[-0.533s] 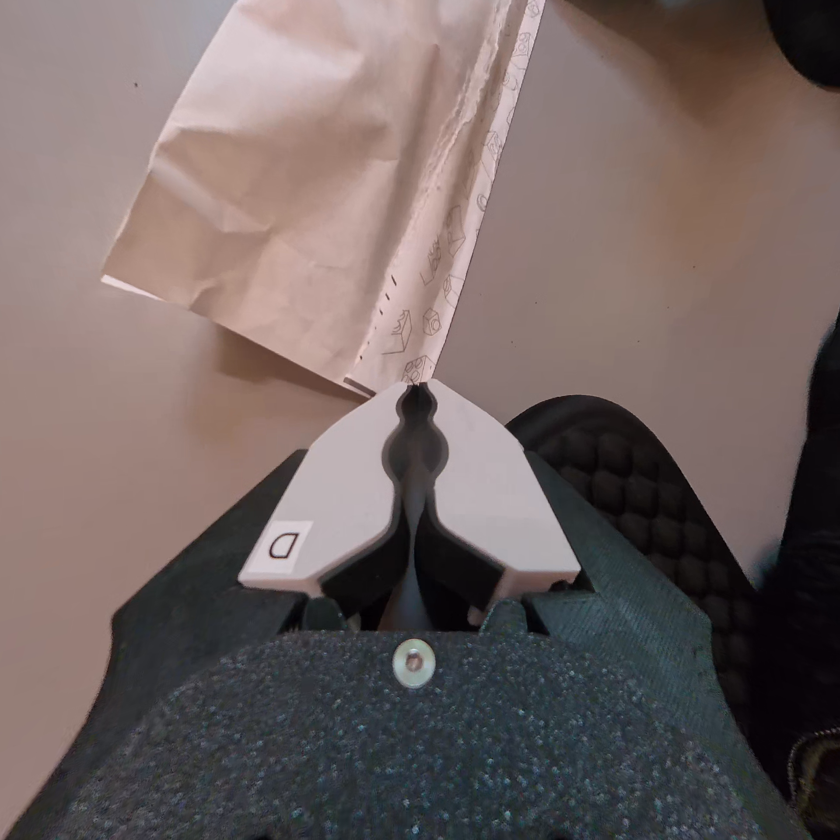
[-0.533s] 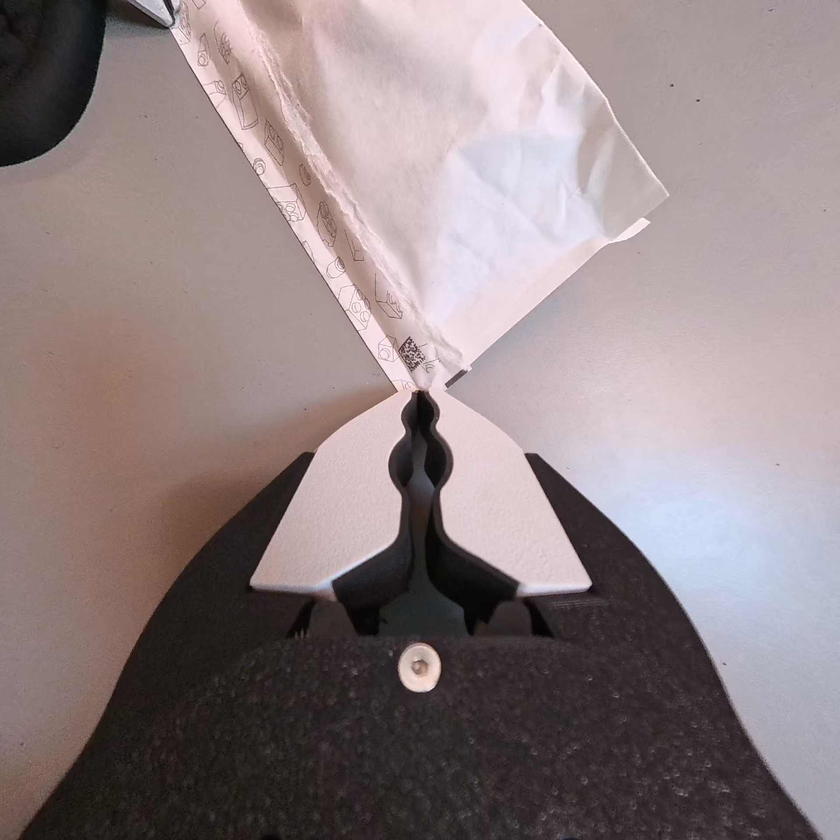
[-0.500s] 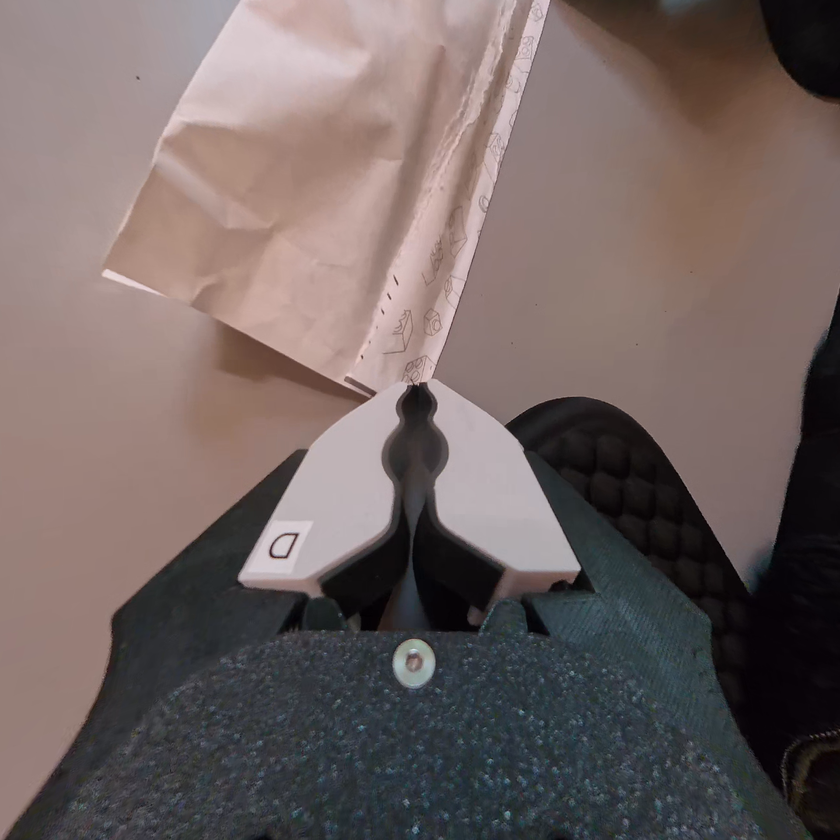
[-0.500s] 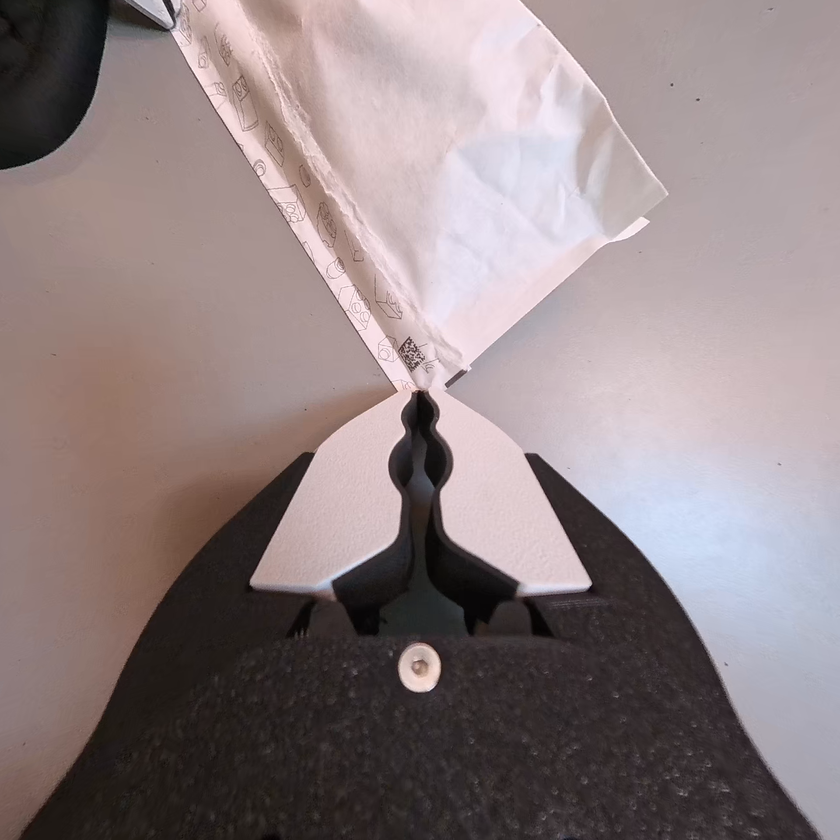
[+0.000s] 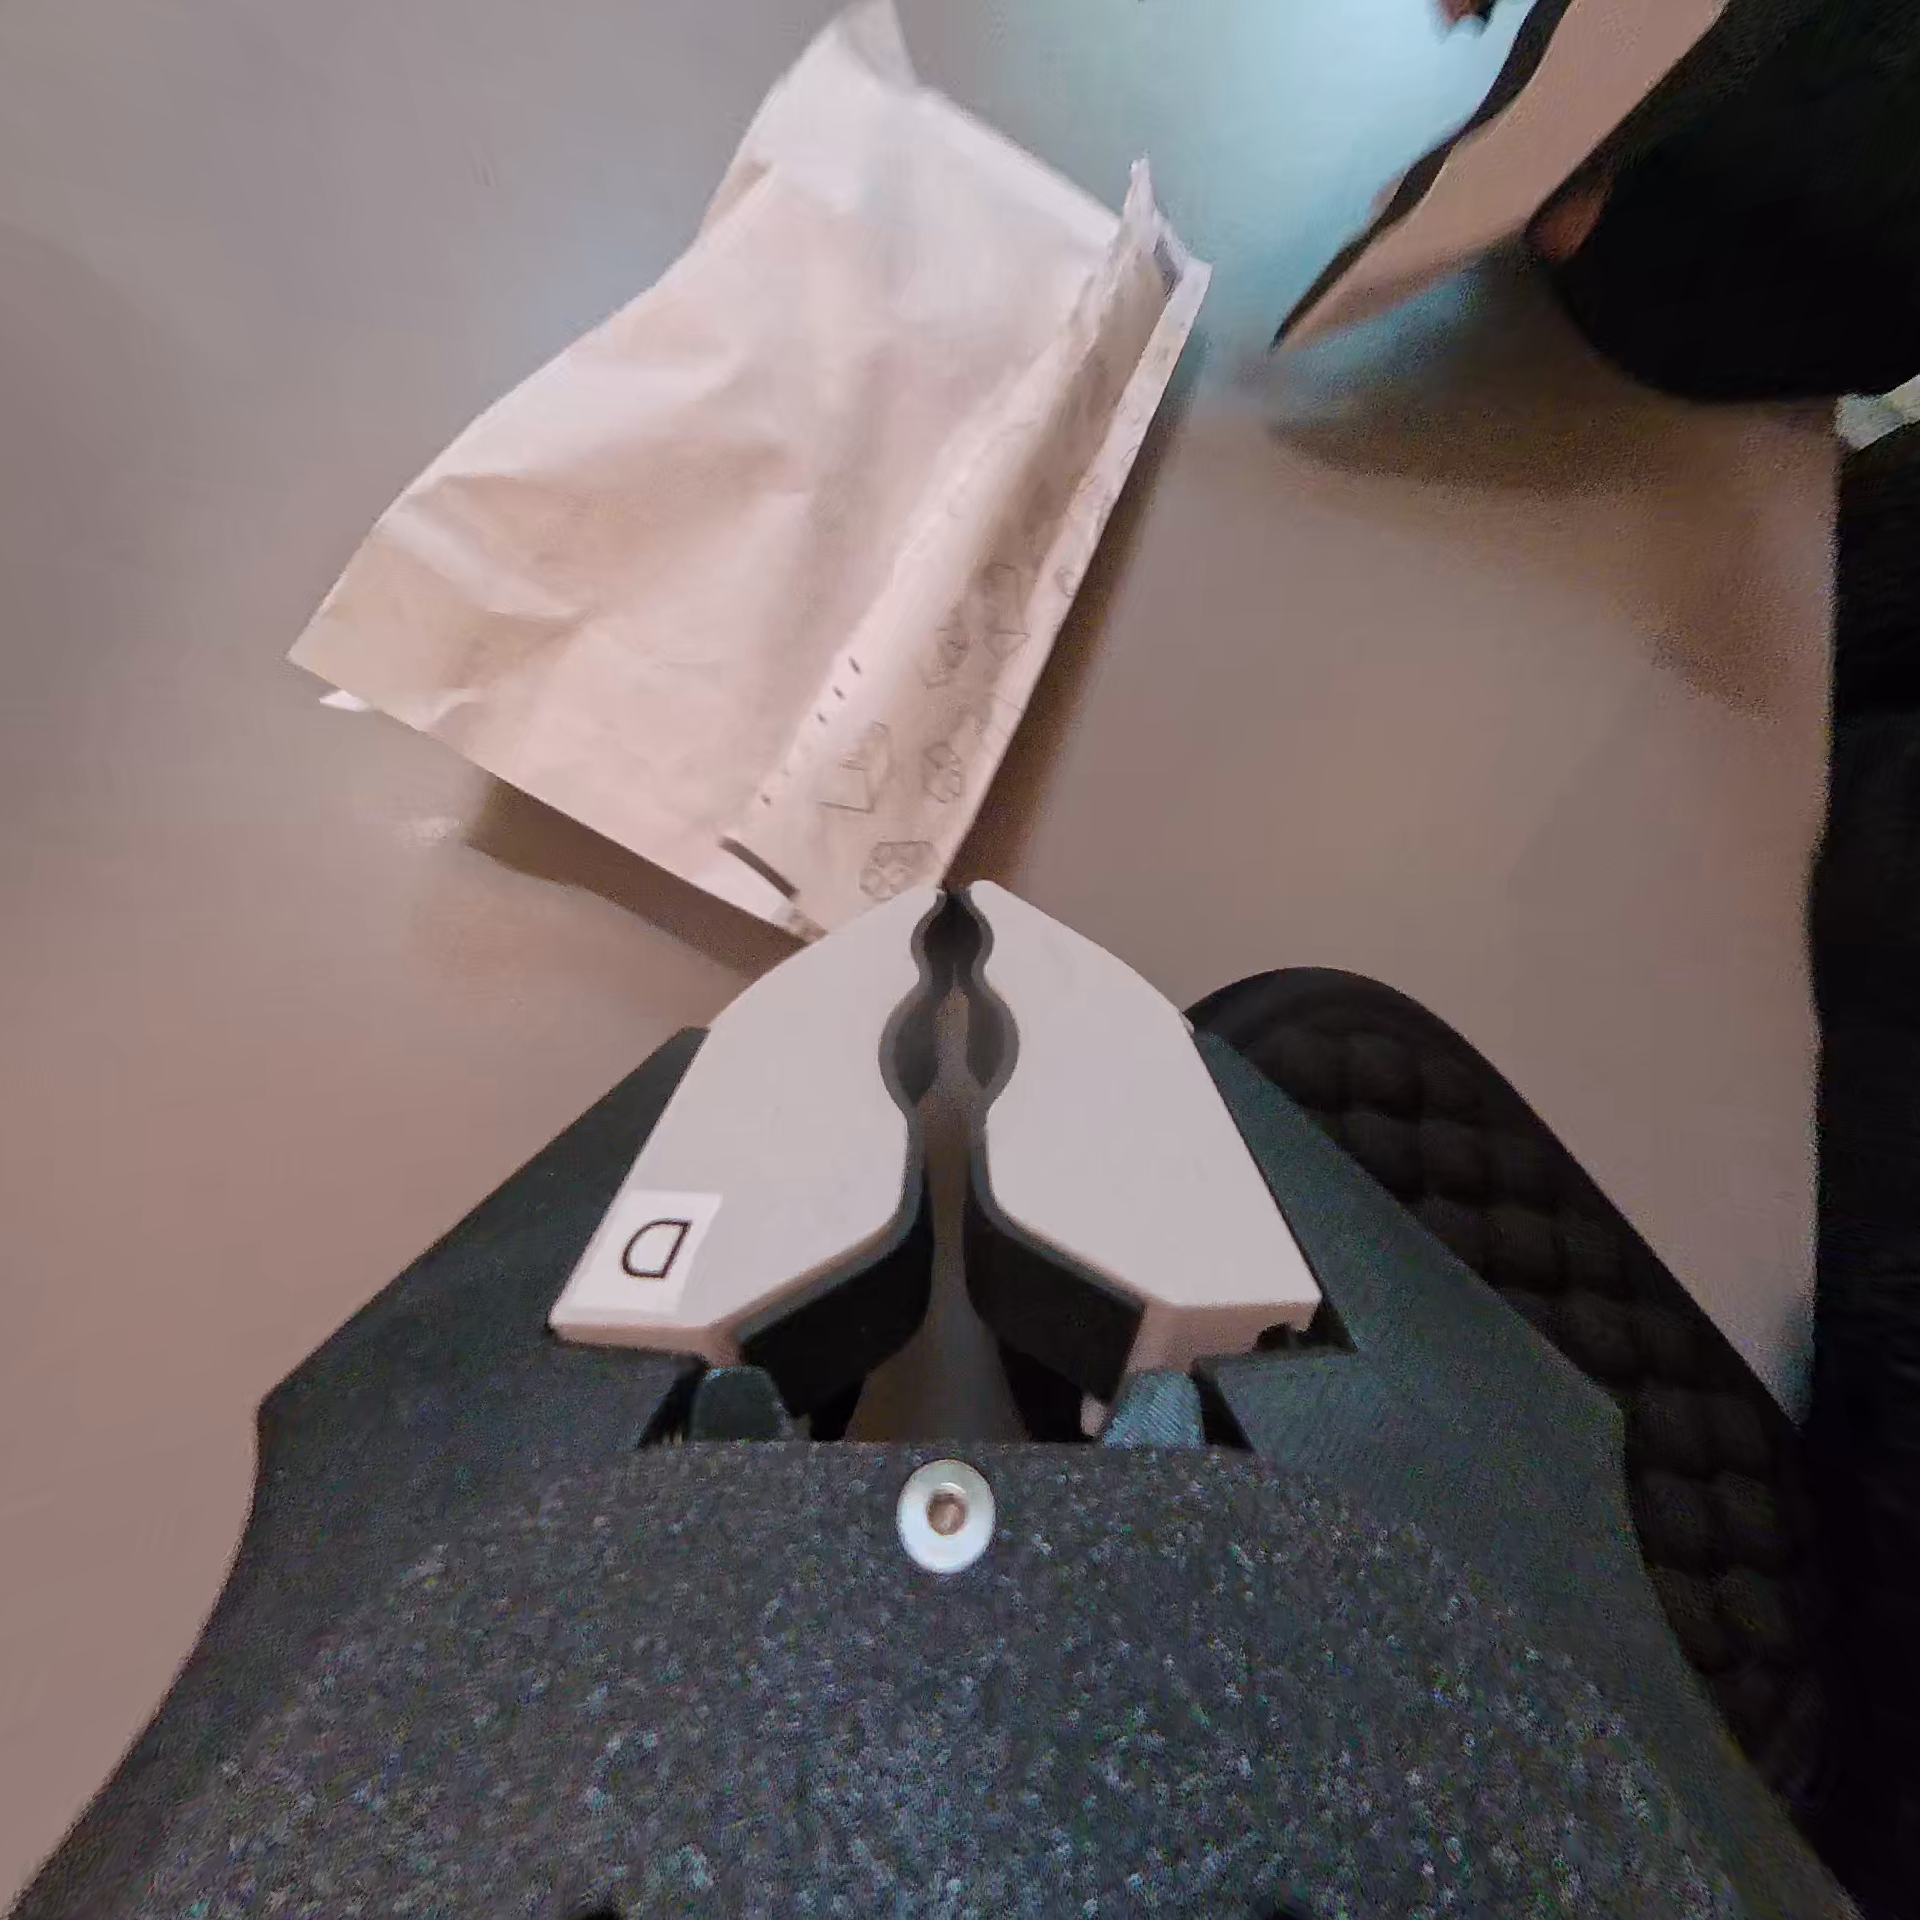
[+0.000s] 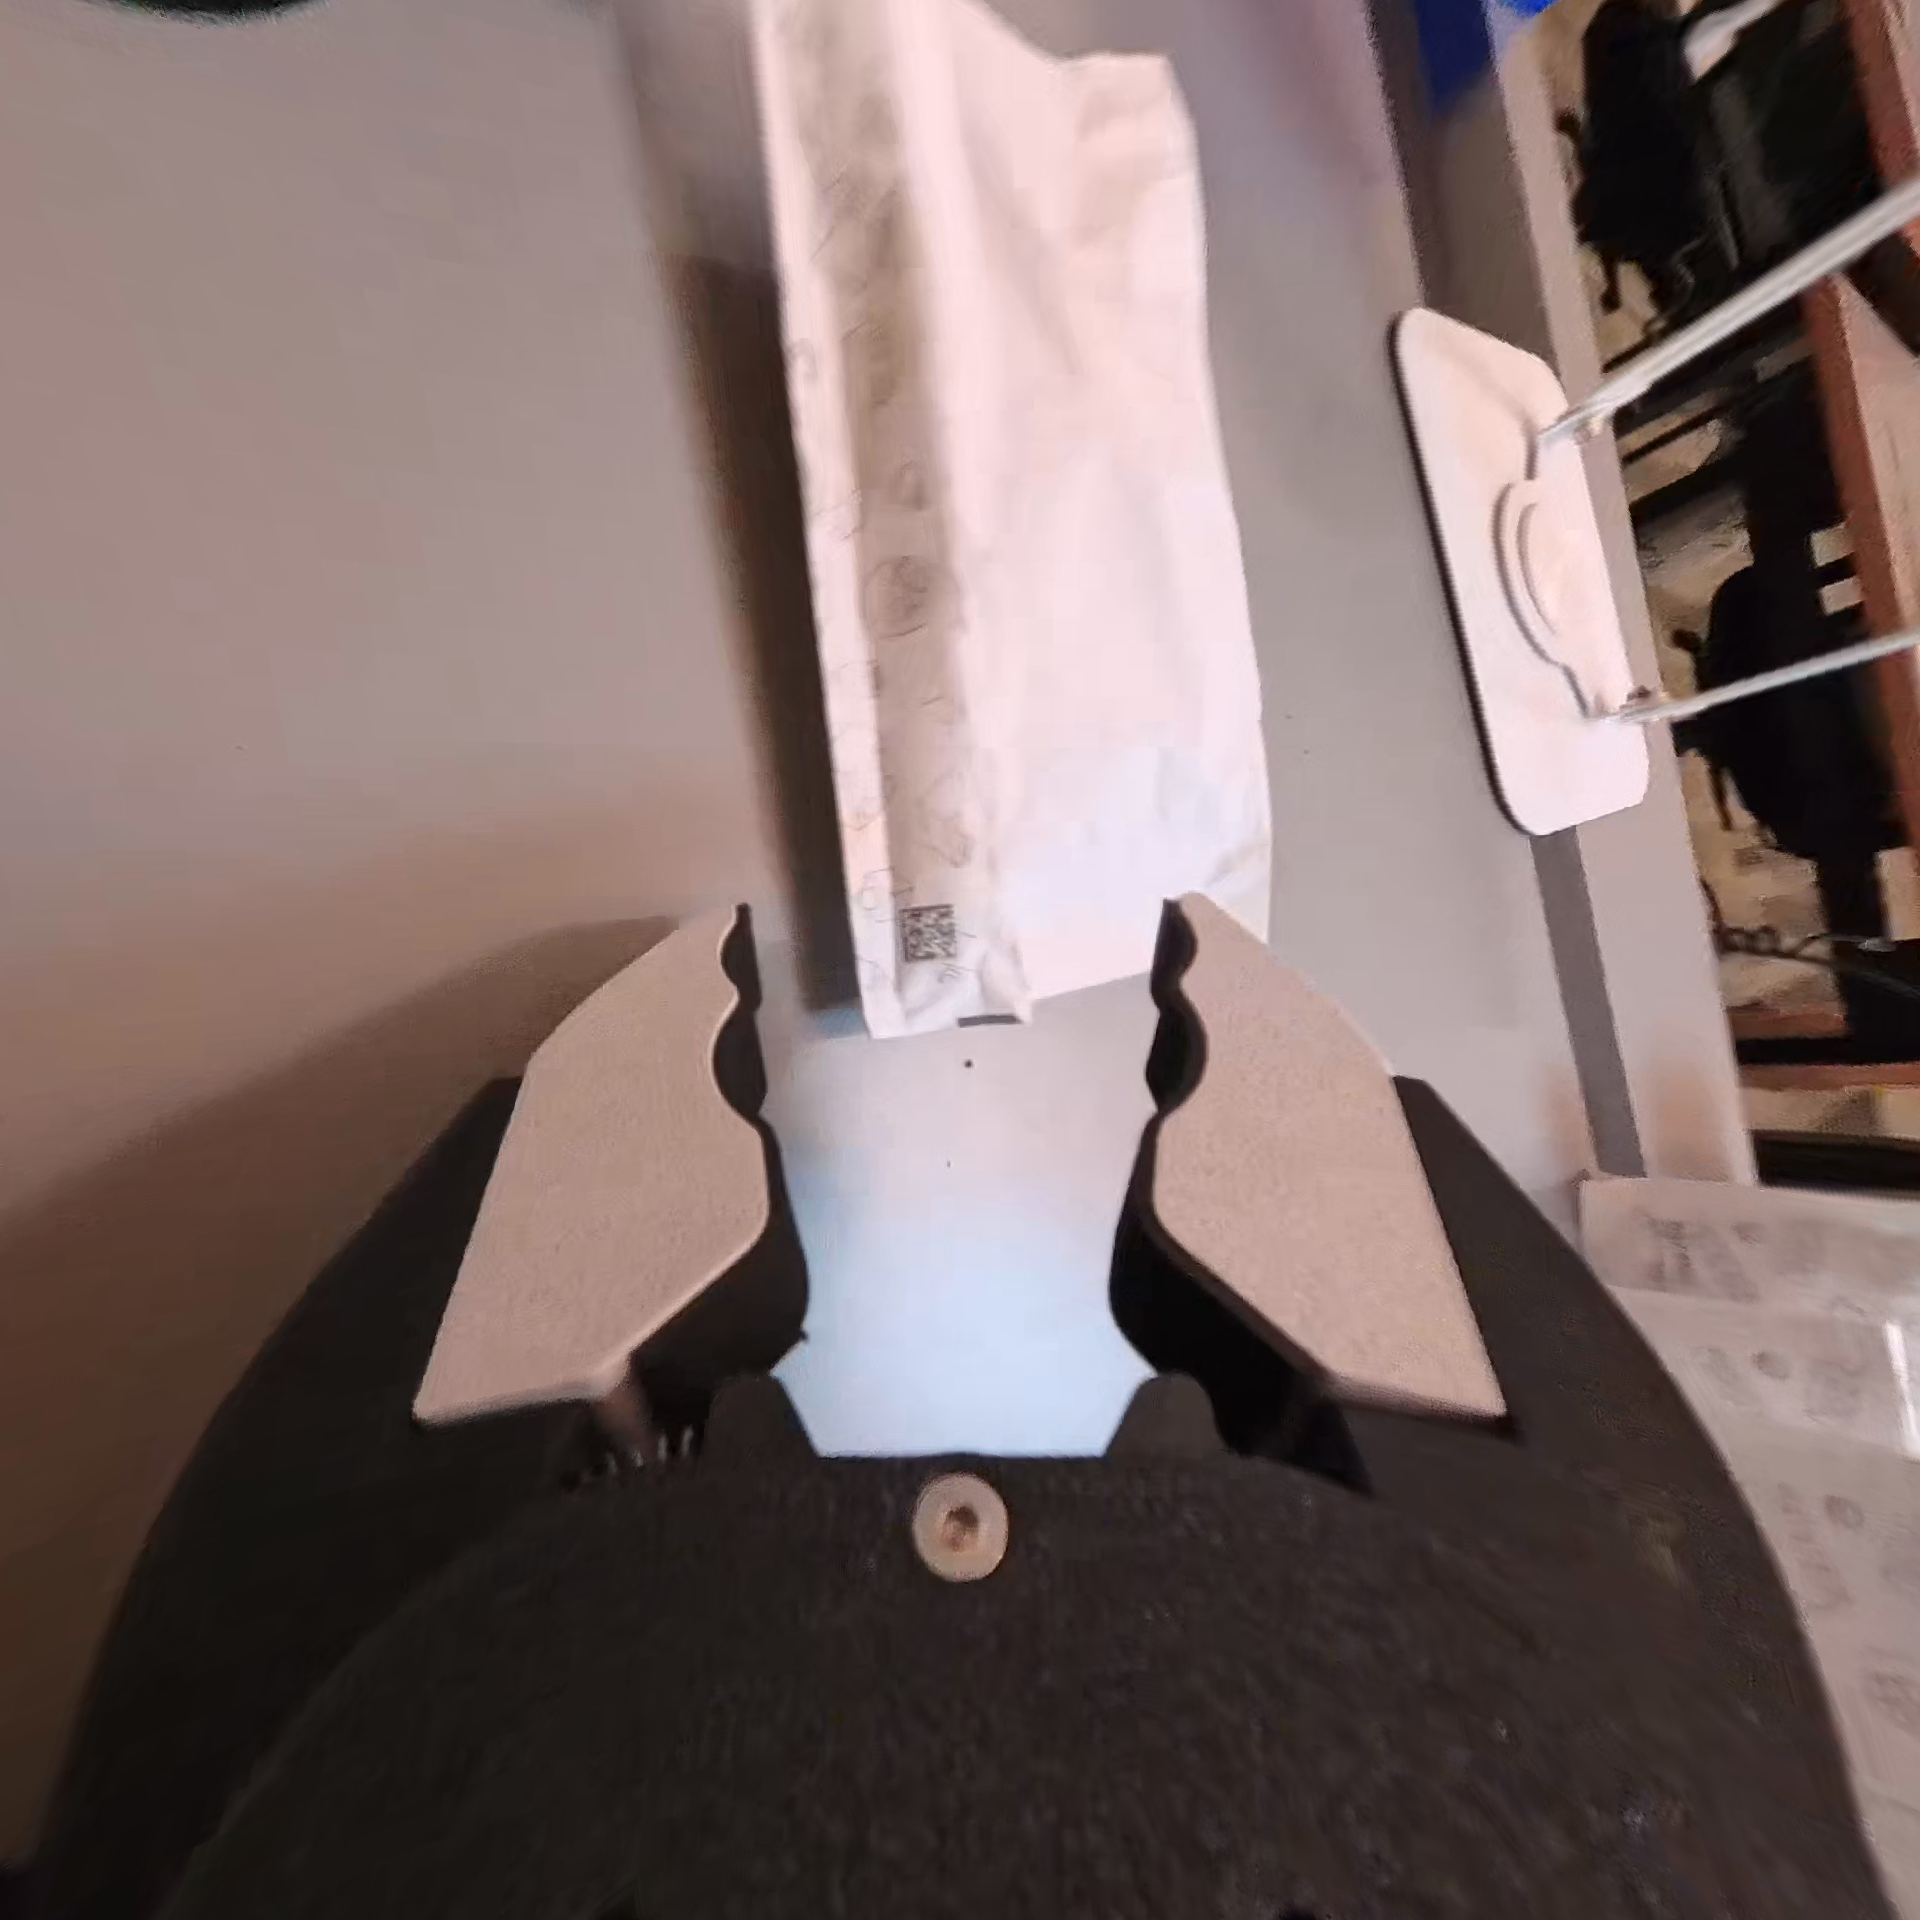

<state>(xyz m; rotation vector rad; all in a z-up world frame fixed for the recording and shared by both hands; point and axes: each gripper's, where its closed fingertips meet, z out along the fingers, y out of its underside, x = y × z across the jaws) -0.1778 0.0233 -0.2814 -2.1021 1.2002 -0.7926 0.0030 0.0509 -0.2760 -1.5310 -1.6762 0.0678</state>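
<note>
The fingers of the left gripper [image 5: 954, 902] were pressed together, and a corner of a white paper bag [image 5: 769, 540] was pinched between their tips. The fingers of the right gripper [image 6: 954, 914] were held wide apart, and nothing was clamped between them. The near end of the paper bag [image 6: 1039, 582] was seen just ahead of the gap, between the two tips, but it could not be told whether it was touched by either finger.

The bag was made of creased, wrinkled white paper. One long edge was printed with small line drawings, and a small square code mark was printed near its corner in the right wrist view. A torn, rough seam was seen along that printed strip. The bag was stretched out over a plain grey table [image 5: 1351, 727], and a shadow was cast under it on the surface.

The left gripper was pointed down at a slant toward the table. The right gripper was pointed along the table surface [image 6: 312, 520]. A white pad with thin metal rods [image 6: 1517, 540] was seen near the table edge, at the right.
</note>
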